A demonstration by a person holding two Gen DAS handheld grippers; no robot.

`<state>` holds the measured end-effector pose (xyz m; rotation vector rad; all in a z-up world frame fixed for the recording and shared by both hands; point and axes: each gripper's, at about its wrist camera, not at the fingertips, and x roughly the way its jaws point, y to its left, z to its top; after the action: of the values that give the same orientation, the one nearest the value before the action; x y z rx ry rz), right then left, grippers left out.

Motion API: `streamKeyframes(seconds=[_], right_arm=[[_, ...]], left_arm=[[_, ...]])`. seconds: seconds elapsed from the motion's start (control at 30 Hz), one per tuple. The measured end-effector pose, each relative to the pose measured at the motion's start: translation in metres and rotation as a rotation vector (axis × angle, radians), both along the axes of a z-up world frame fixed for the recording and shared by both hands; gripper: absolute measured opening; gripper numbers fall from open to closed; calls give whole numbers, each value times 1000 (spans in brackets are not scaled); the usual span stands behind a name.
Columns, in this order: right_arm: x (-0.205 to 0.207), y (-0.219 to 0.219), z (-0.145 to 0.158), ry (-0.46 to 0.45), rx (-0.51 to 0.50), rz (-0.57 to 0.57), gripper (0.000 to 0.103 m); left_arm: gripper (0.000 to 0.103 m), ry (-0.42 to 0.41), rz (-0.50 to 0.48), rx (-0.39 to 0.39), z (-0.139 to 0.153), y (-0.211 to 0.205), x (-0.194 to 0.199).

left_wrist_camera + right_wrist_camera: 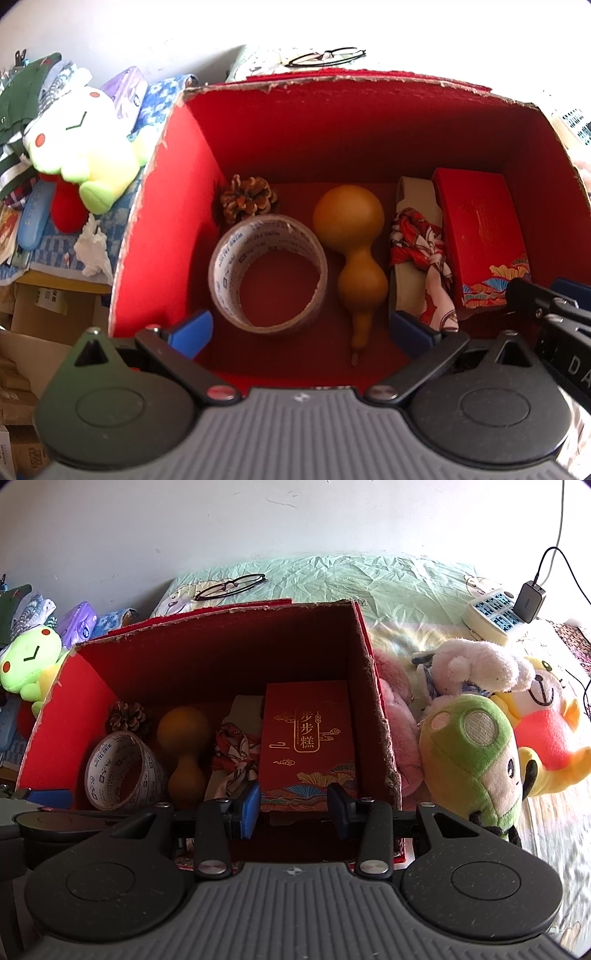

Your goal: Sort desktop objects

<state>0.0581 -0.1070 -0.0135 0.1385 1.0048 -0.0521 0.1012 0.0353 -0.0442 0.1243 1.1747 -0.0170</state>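
Big red cardboard box (177, 206) sits open-topped on the bed; everything is placed against it. Inside, along the box's right wall, the red gift box (306, 738) with gold lettering lies flat on the floor. Just left of it, a beige roll wrapped with a red-and-white patterned scarf (421, 254), touching or nearly touching the gift box. At the box's middle lies the tan gourd (354, 251), fat end to the back wall, stem to the front. Left of the gourd, the tape roll (267, 273) leans on edge, and behind that, in the box's back-left corner, the pine cone (247, 199).

Outside the box: right of it, a pile of plush toys, the green-capped mushroom plush (472, 753) nearest; left of it, a lime-green plush (81, 147). Behind the box, glasses (231, 586) on the green sheet.

My left gripper (301, 332) hangs over the box's front edge, fingers spread wide, gripping nothing, tape roll and gourd below the gap. My right gripper (293, 806) hovers at the box's front-right, jaws partly apart; the gift box's near end shows between them, but the pads probably don't touch it, hard to say from this angle.
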Motion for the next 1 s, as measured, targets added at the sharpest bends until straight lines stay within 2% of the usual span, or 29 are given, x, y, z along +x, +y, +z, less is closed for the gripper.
streamKeyframes(seconds=[0.27,0.5,0.6,0.83,1.0], right_arm=[[-1,0,0,0,6,-4,43],[1,-1,6,-16,5,-18,43],[2,-1,11,-36,-9,-18,43],[5,0,13,-42,-11,-12,43],[6,0,13,-45,-13,-8,43]], left_arm=[[102,-32,-11,5,3,-1,-2],[102,-100,-21,21,17,-2,-1],[102,-109,-37,-3,23,-1,-1],[102,-157,-28,-7,33,-1,1],[102,-161,-6,-7,37,2,6]])
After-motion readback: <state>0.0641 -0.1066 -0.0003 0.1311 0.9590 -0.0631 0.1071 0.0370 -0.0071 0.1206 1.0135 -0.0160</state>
